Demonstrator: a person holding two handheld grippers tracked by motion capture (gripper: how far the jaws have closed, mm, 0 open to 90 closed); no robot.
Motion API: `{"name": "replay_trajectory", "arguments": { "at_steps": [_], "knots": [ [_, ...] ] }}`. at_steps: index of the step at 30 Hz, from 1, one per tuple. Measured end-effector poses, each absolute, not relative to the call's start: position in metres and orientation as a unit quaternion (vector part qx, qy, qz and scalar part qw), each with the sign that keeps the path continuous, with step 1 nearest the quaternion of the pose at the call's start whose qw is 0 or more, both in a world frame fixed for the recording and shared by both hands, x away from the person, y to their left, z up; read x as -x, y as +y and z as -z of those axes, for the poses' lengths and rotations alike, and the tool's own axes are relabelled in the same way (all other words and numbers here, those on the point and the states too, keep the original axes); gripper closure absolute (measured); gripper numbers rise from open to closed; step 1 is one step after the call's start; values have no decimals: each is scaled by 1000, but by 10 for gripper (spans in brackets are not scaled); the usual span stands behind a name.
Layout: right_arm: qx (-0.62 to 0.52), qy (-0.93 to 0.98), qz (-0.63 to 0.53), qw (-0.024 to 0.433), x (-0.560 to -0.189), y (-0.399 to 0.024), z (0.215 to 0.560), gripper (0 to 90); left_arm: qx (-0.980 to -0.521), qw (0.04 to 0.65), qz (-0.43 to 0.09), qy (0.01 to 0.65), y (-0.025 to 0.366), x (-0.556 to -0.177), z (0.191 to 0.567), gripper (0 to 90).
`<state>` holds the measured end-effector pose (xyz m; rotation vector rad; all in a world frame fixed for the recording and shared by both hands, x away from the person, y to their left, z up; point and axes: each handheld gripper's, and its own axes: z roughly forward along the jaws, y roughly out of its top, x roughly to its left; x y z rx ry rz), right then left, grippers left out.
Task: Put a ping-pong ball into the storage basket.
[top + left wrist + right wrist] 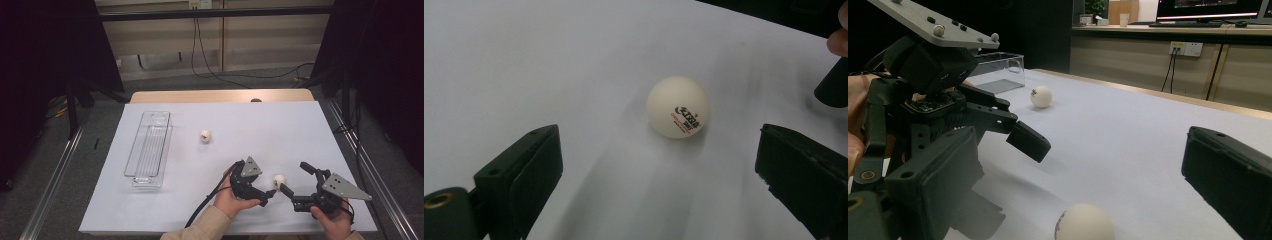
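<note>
A white ping-pong ball (pixel 279 180) with a red and black logo lies on the white table cover near the front, between my two grippers. My left gripper (pixel 265 184) points right at it and stands open; in the left gripper view the ball (pixel 678 106) rests just ahead of the spread jaws, touching neither. My right gripper (pixel 296 178) faces left, open, with the ball (pixel 1083 222) low between its jaws. A second white ball (pixel 205 135) lies farther back at mid-table, also in the right gripper view (pixel 1041 96).
A clear oblong plastic container (pixel 149 150) stands on the left of the table cover (pixel 280 125), seen far off as a clear box (pixel 998 70) in the right gripper view. A wooden table edge (pixel 220 96) runs along the back, with cables and dark frames beyond.
</note>
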<state>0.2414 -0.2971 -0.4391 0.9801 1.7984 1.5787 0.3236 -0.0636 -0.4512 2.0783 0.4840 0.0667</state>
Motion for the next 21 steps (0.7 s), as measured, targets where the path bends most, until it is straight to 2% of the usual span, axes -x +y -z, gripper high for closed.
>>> {"name": "replay_trajectory", "arguments": {
  "at_steps": [21],
  "knots": [
    [-364, 668, -587, 275, -241, -297, 439, 16, -856, 481, -26, 190, -73, -323, 452, 60]
  ]
}}
